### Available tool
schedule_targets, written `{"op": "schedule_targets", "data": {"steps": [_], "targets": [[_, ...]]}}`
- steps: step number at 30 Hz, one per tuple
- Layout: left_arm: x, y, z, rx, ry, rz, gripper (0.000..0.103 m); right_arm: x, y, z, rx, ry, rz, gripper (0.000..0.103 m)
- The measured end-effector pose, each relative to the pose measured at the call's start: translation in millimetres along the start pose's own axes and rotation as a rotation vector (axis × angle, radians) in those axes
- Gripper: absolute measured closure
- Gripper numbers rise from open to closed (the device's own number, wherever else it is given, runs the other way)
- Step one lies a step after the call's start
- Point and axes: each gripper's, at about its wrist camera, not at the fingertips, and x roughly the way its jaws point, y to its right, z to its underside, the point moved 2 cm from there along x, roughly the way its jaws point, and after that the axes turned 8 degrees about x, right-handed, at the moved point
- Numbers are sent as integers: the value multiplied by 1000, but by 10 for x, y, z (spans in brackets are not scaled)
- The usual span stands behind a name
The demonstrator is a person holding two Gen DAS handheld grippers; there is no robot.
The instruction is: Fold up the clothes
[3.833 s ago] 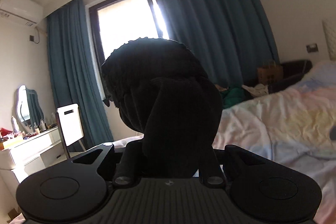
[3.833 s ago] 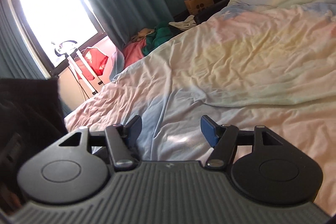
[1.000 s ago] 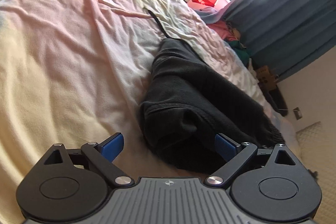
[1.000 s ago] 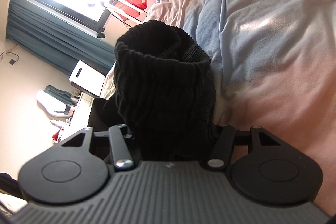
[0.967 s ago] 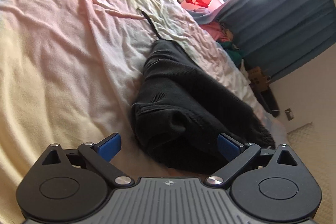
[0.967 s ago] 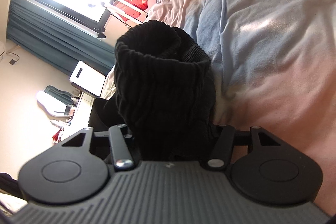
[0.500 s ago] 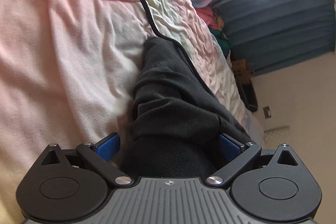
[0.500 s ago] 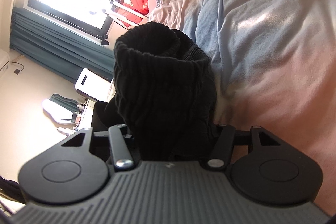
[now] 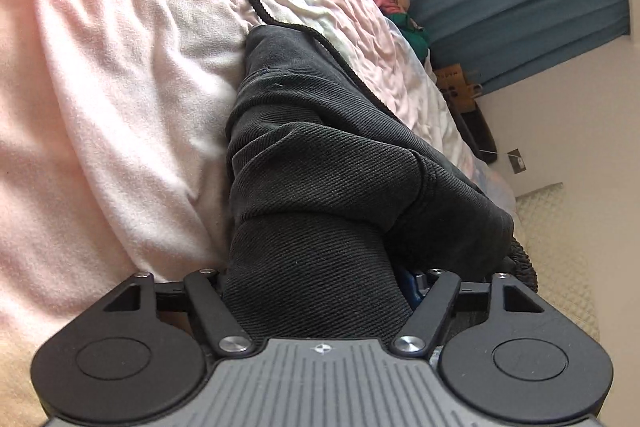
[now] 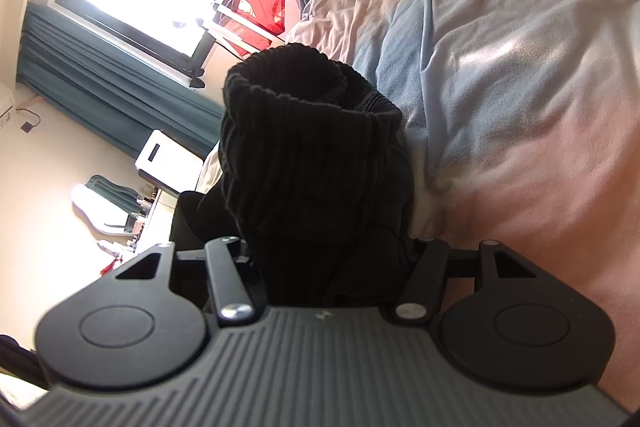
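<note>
Both claws gripping a dark garment on the bed, ready to spread it for folding.

My left claw [image 9: 316, 291], its jaws just closing from wide apart, now pinches the black trousers [image 9: 320, 155] lying on the bed [image 9: 100, 87]; my right claw [image 10: 332, 267] clamps the ribbed cuff [image 10: 304, 115]. Next I judge both ends need lifting and pulling taut.

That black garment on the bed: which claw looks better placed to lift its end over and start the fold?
Probably the right claw: its jaws already clamp a bunched, ribbed end of the black garment, raised off the bed. The left claw has just been closing around cloth lying flat.
</note>
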Motion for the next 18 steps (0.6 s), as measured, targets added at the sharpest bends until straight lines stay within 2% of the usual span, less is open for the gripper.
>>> {"op": "schedule_targets", "data": {"steps": [5,12,18], "targets": [[-69,53,0,-10,30,-1,48,-50,-106,20,-45,31,-10,46],[-215,230,-84,-90,77,26,53,-245,-295,-128,24,78,-133,51],[-159,821,-443,-50,82,52,54,-474,-395,-547,69,139,-203,52]]}}
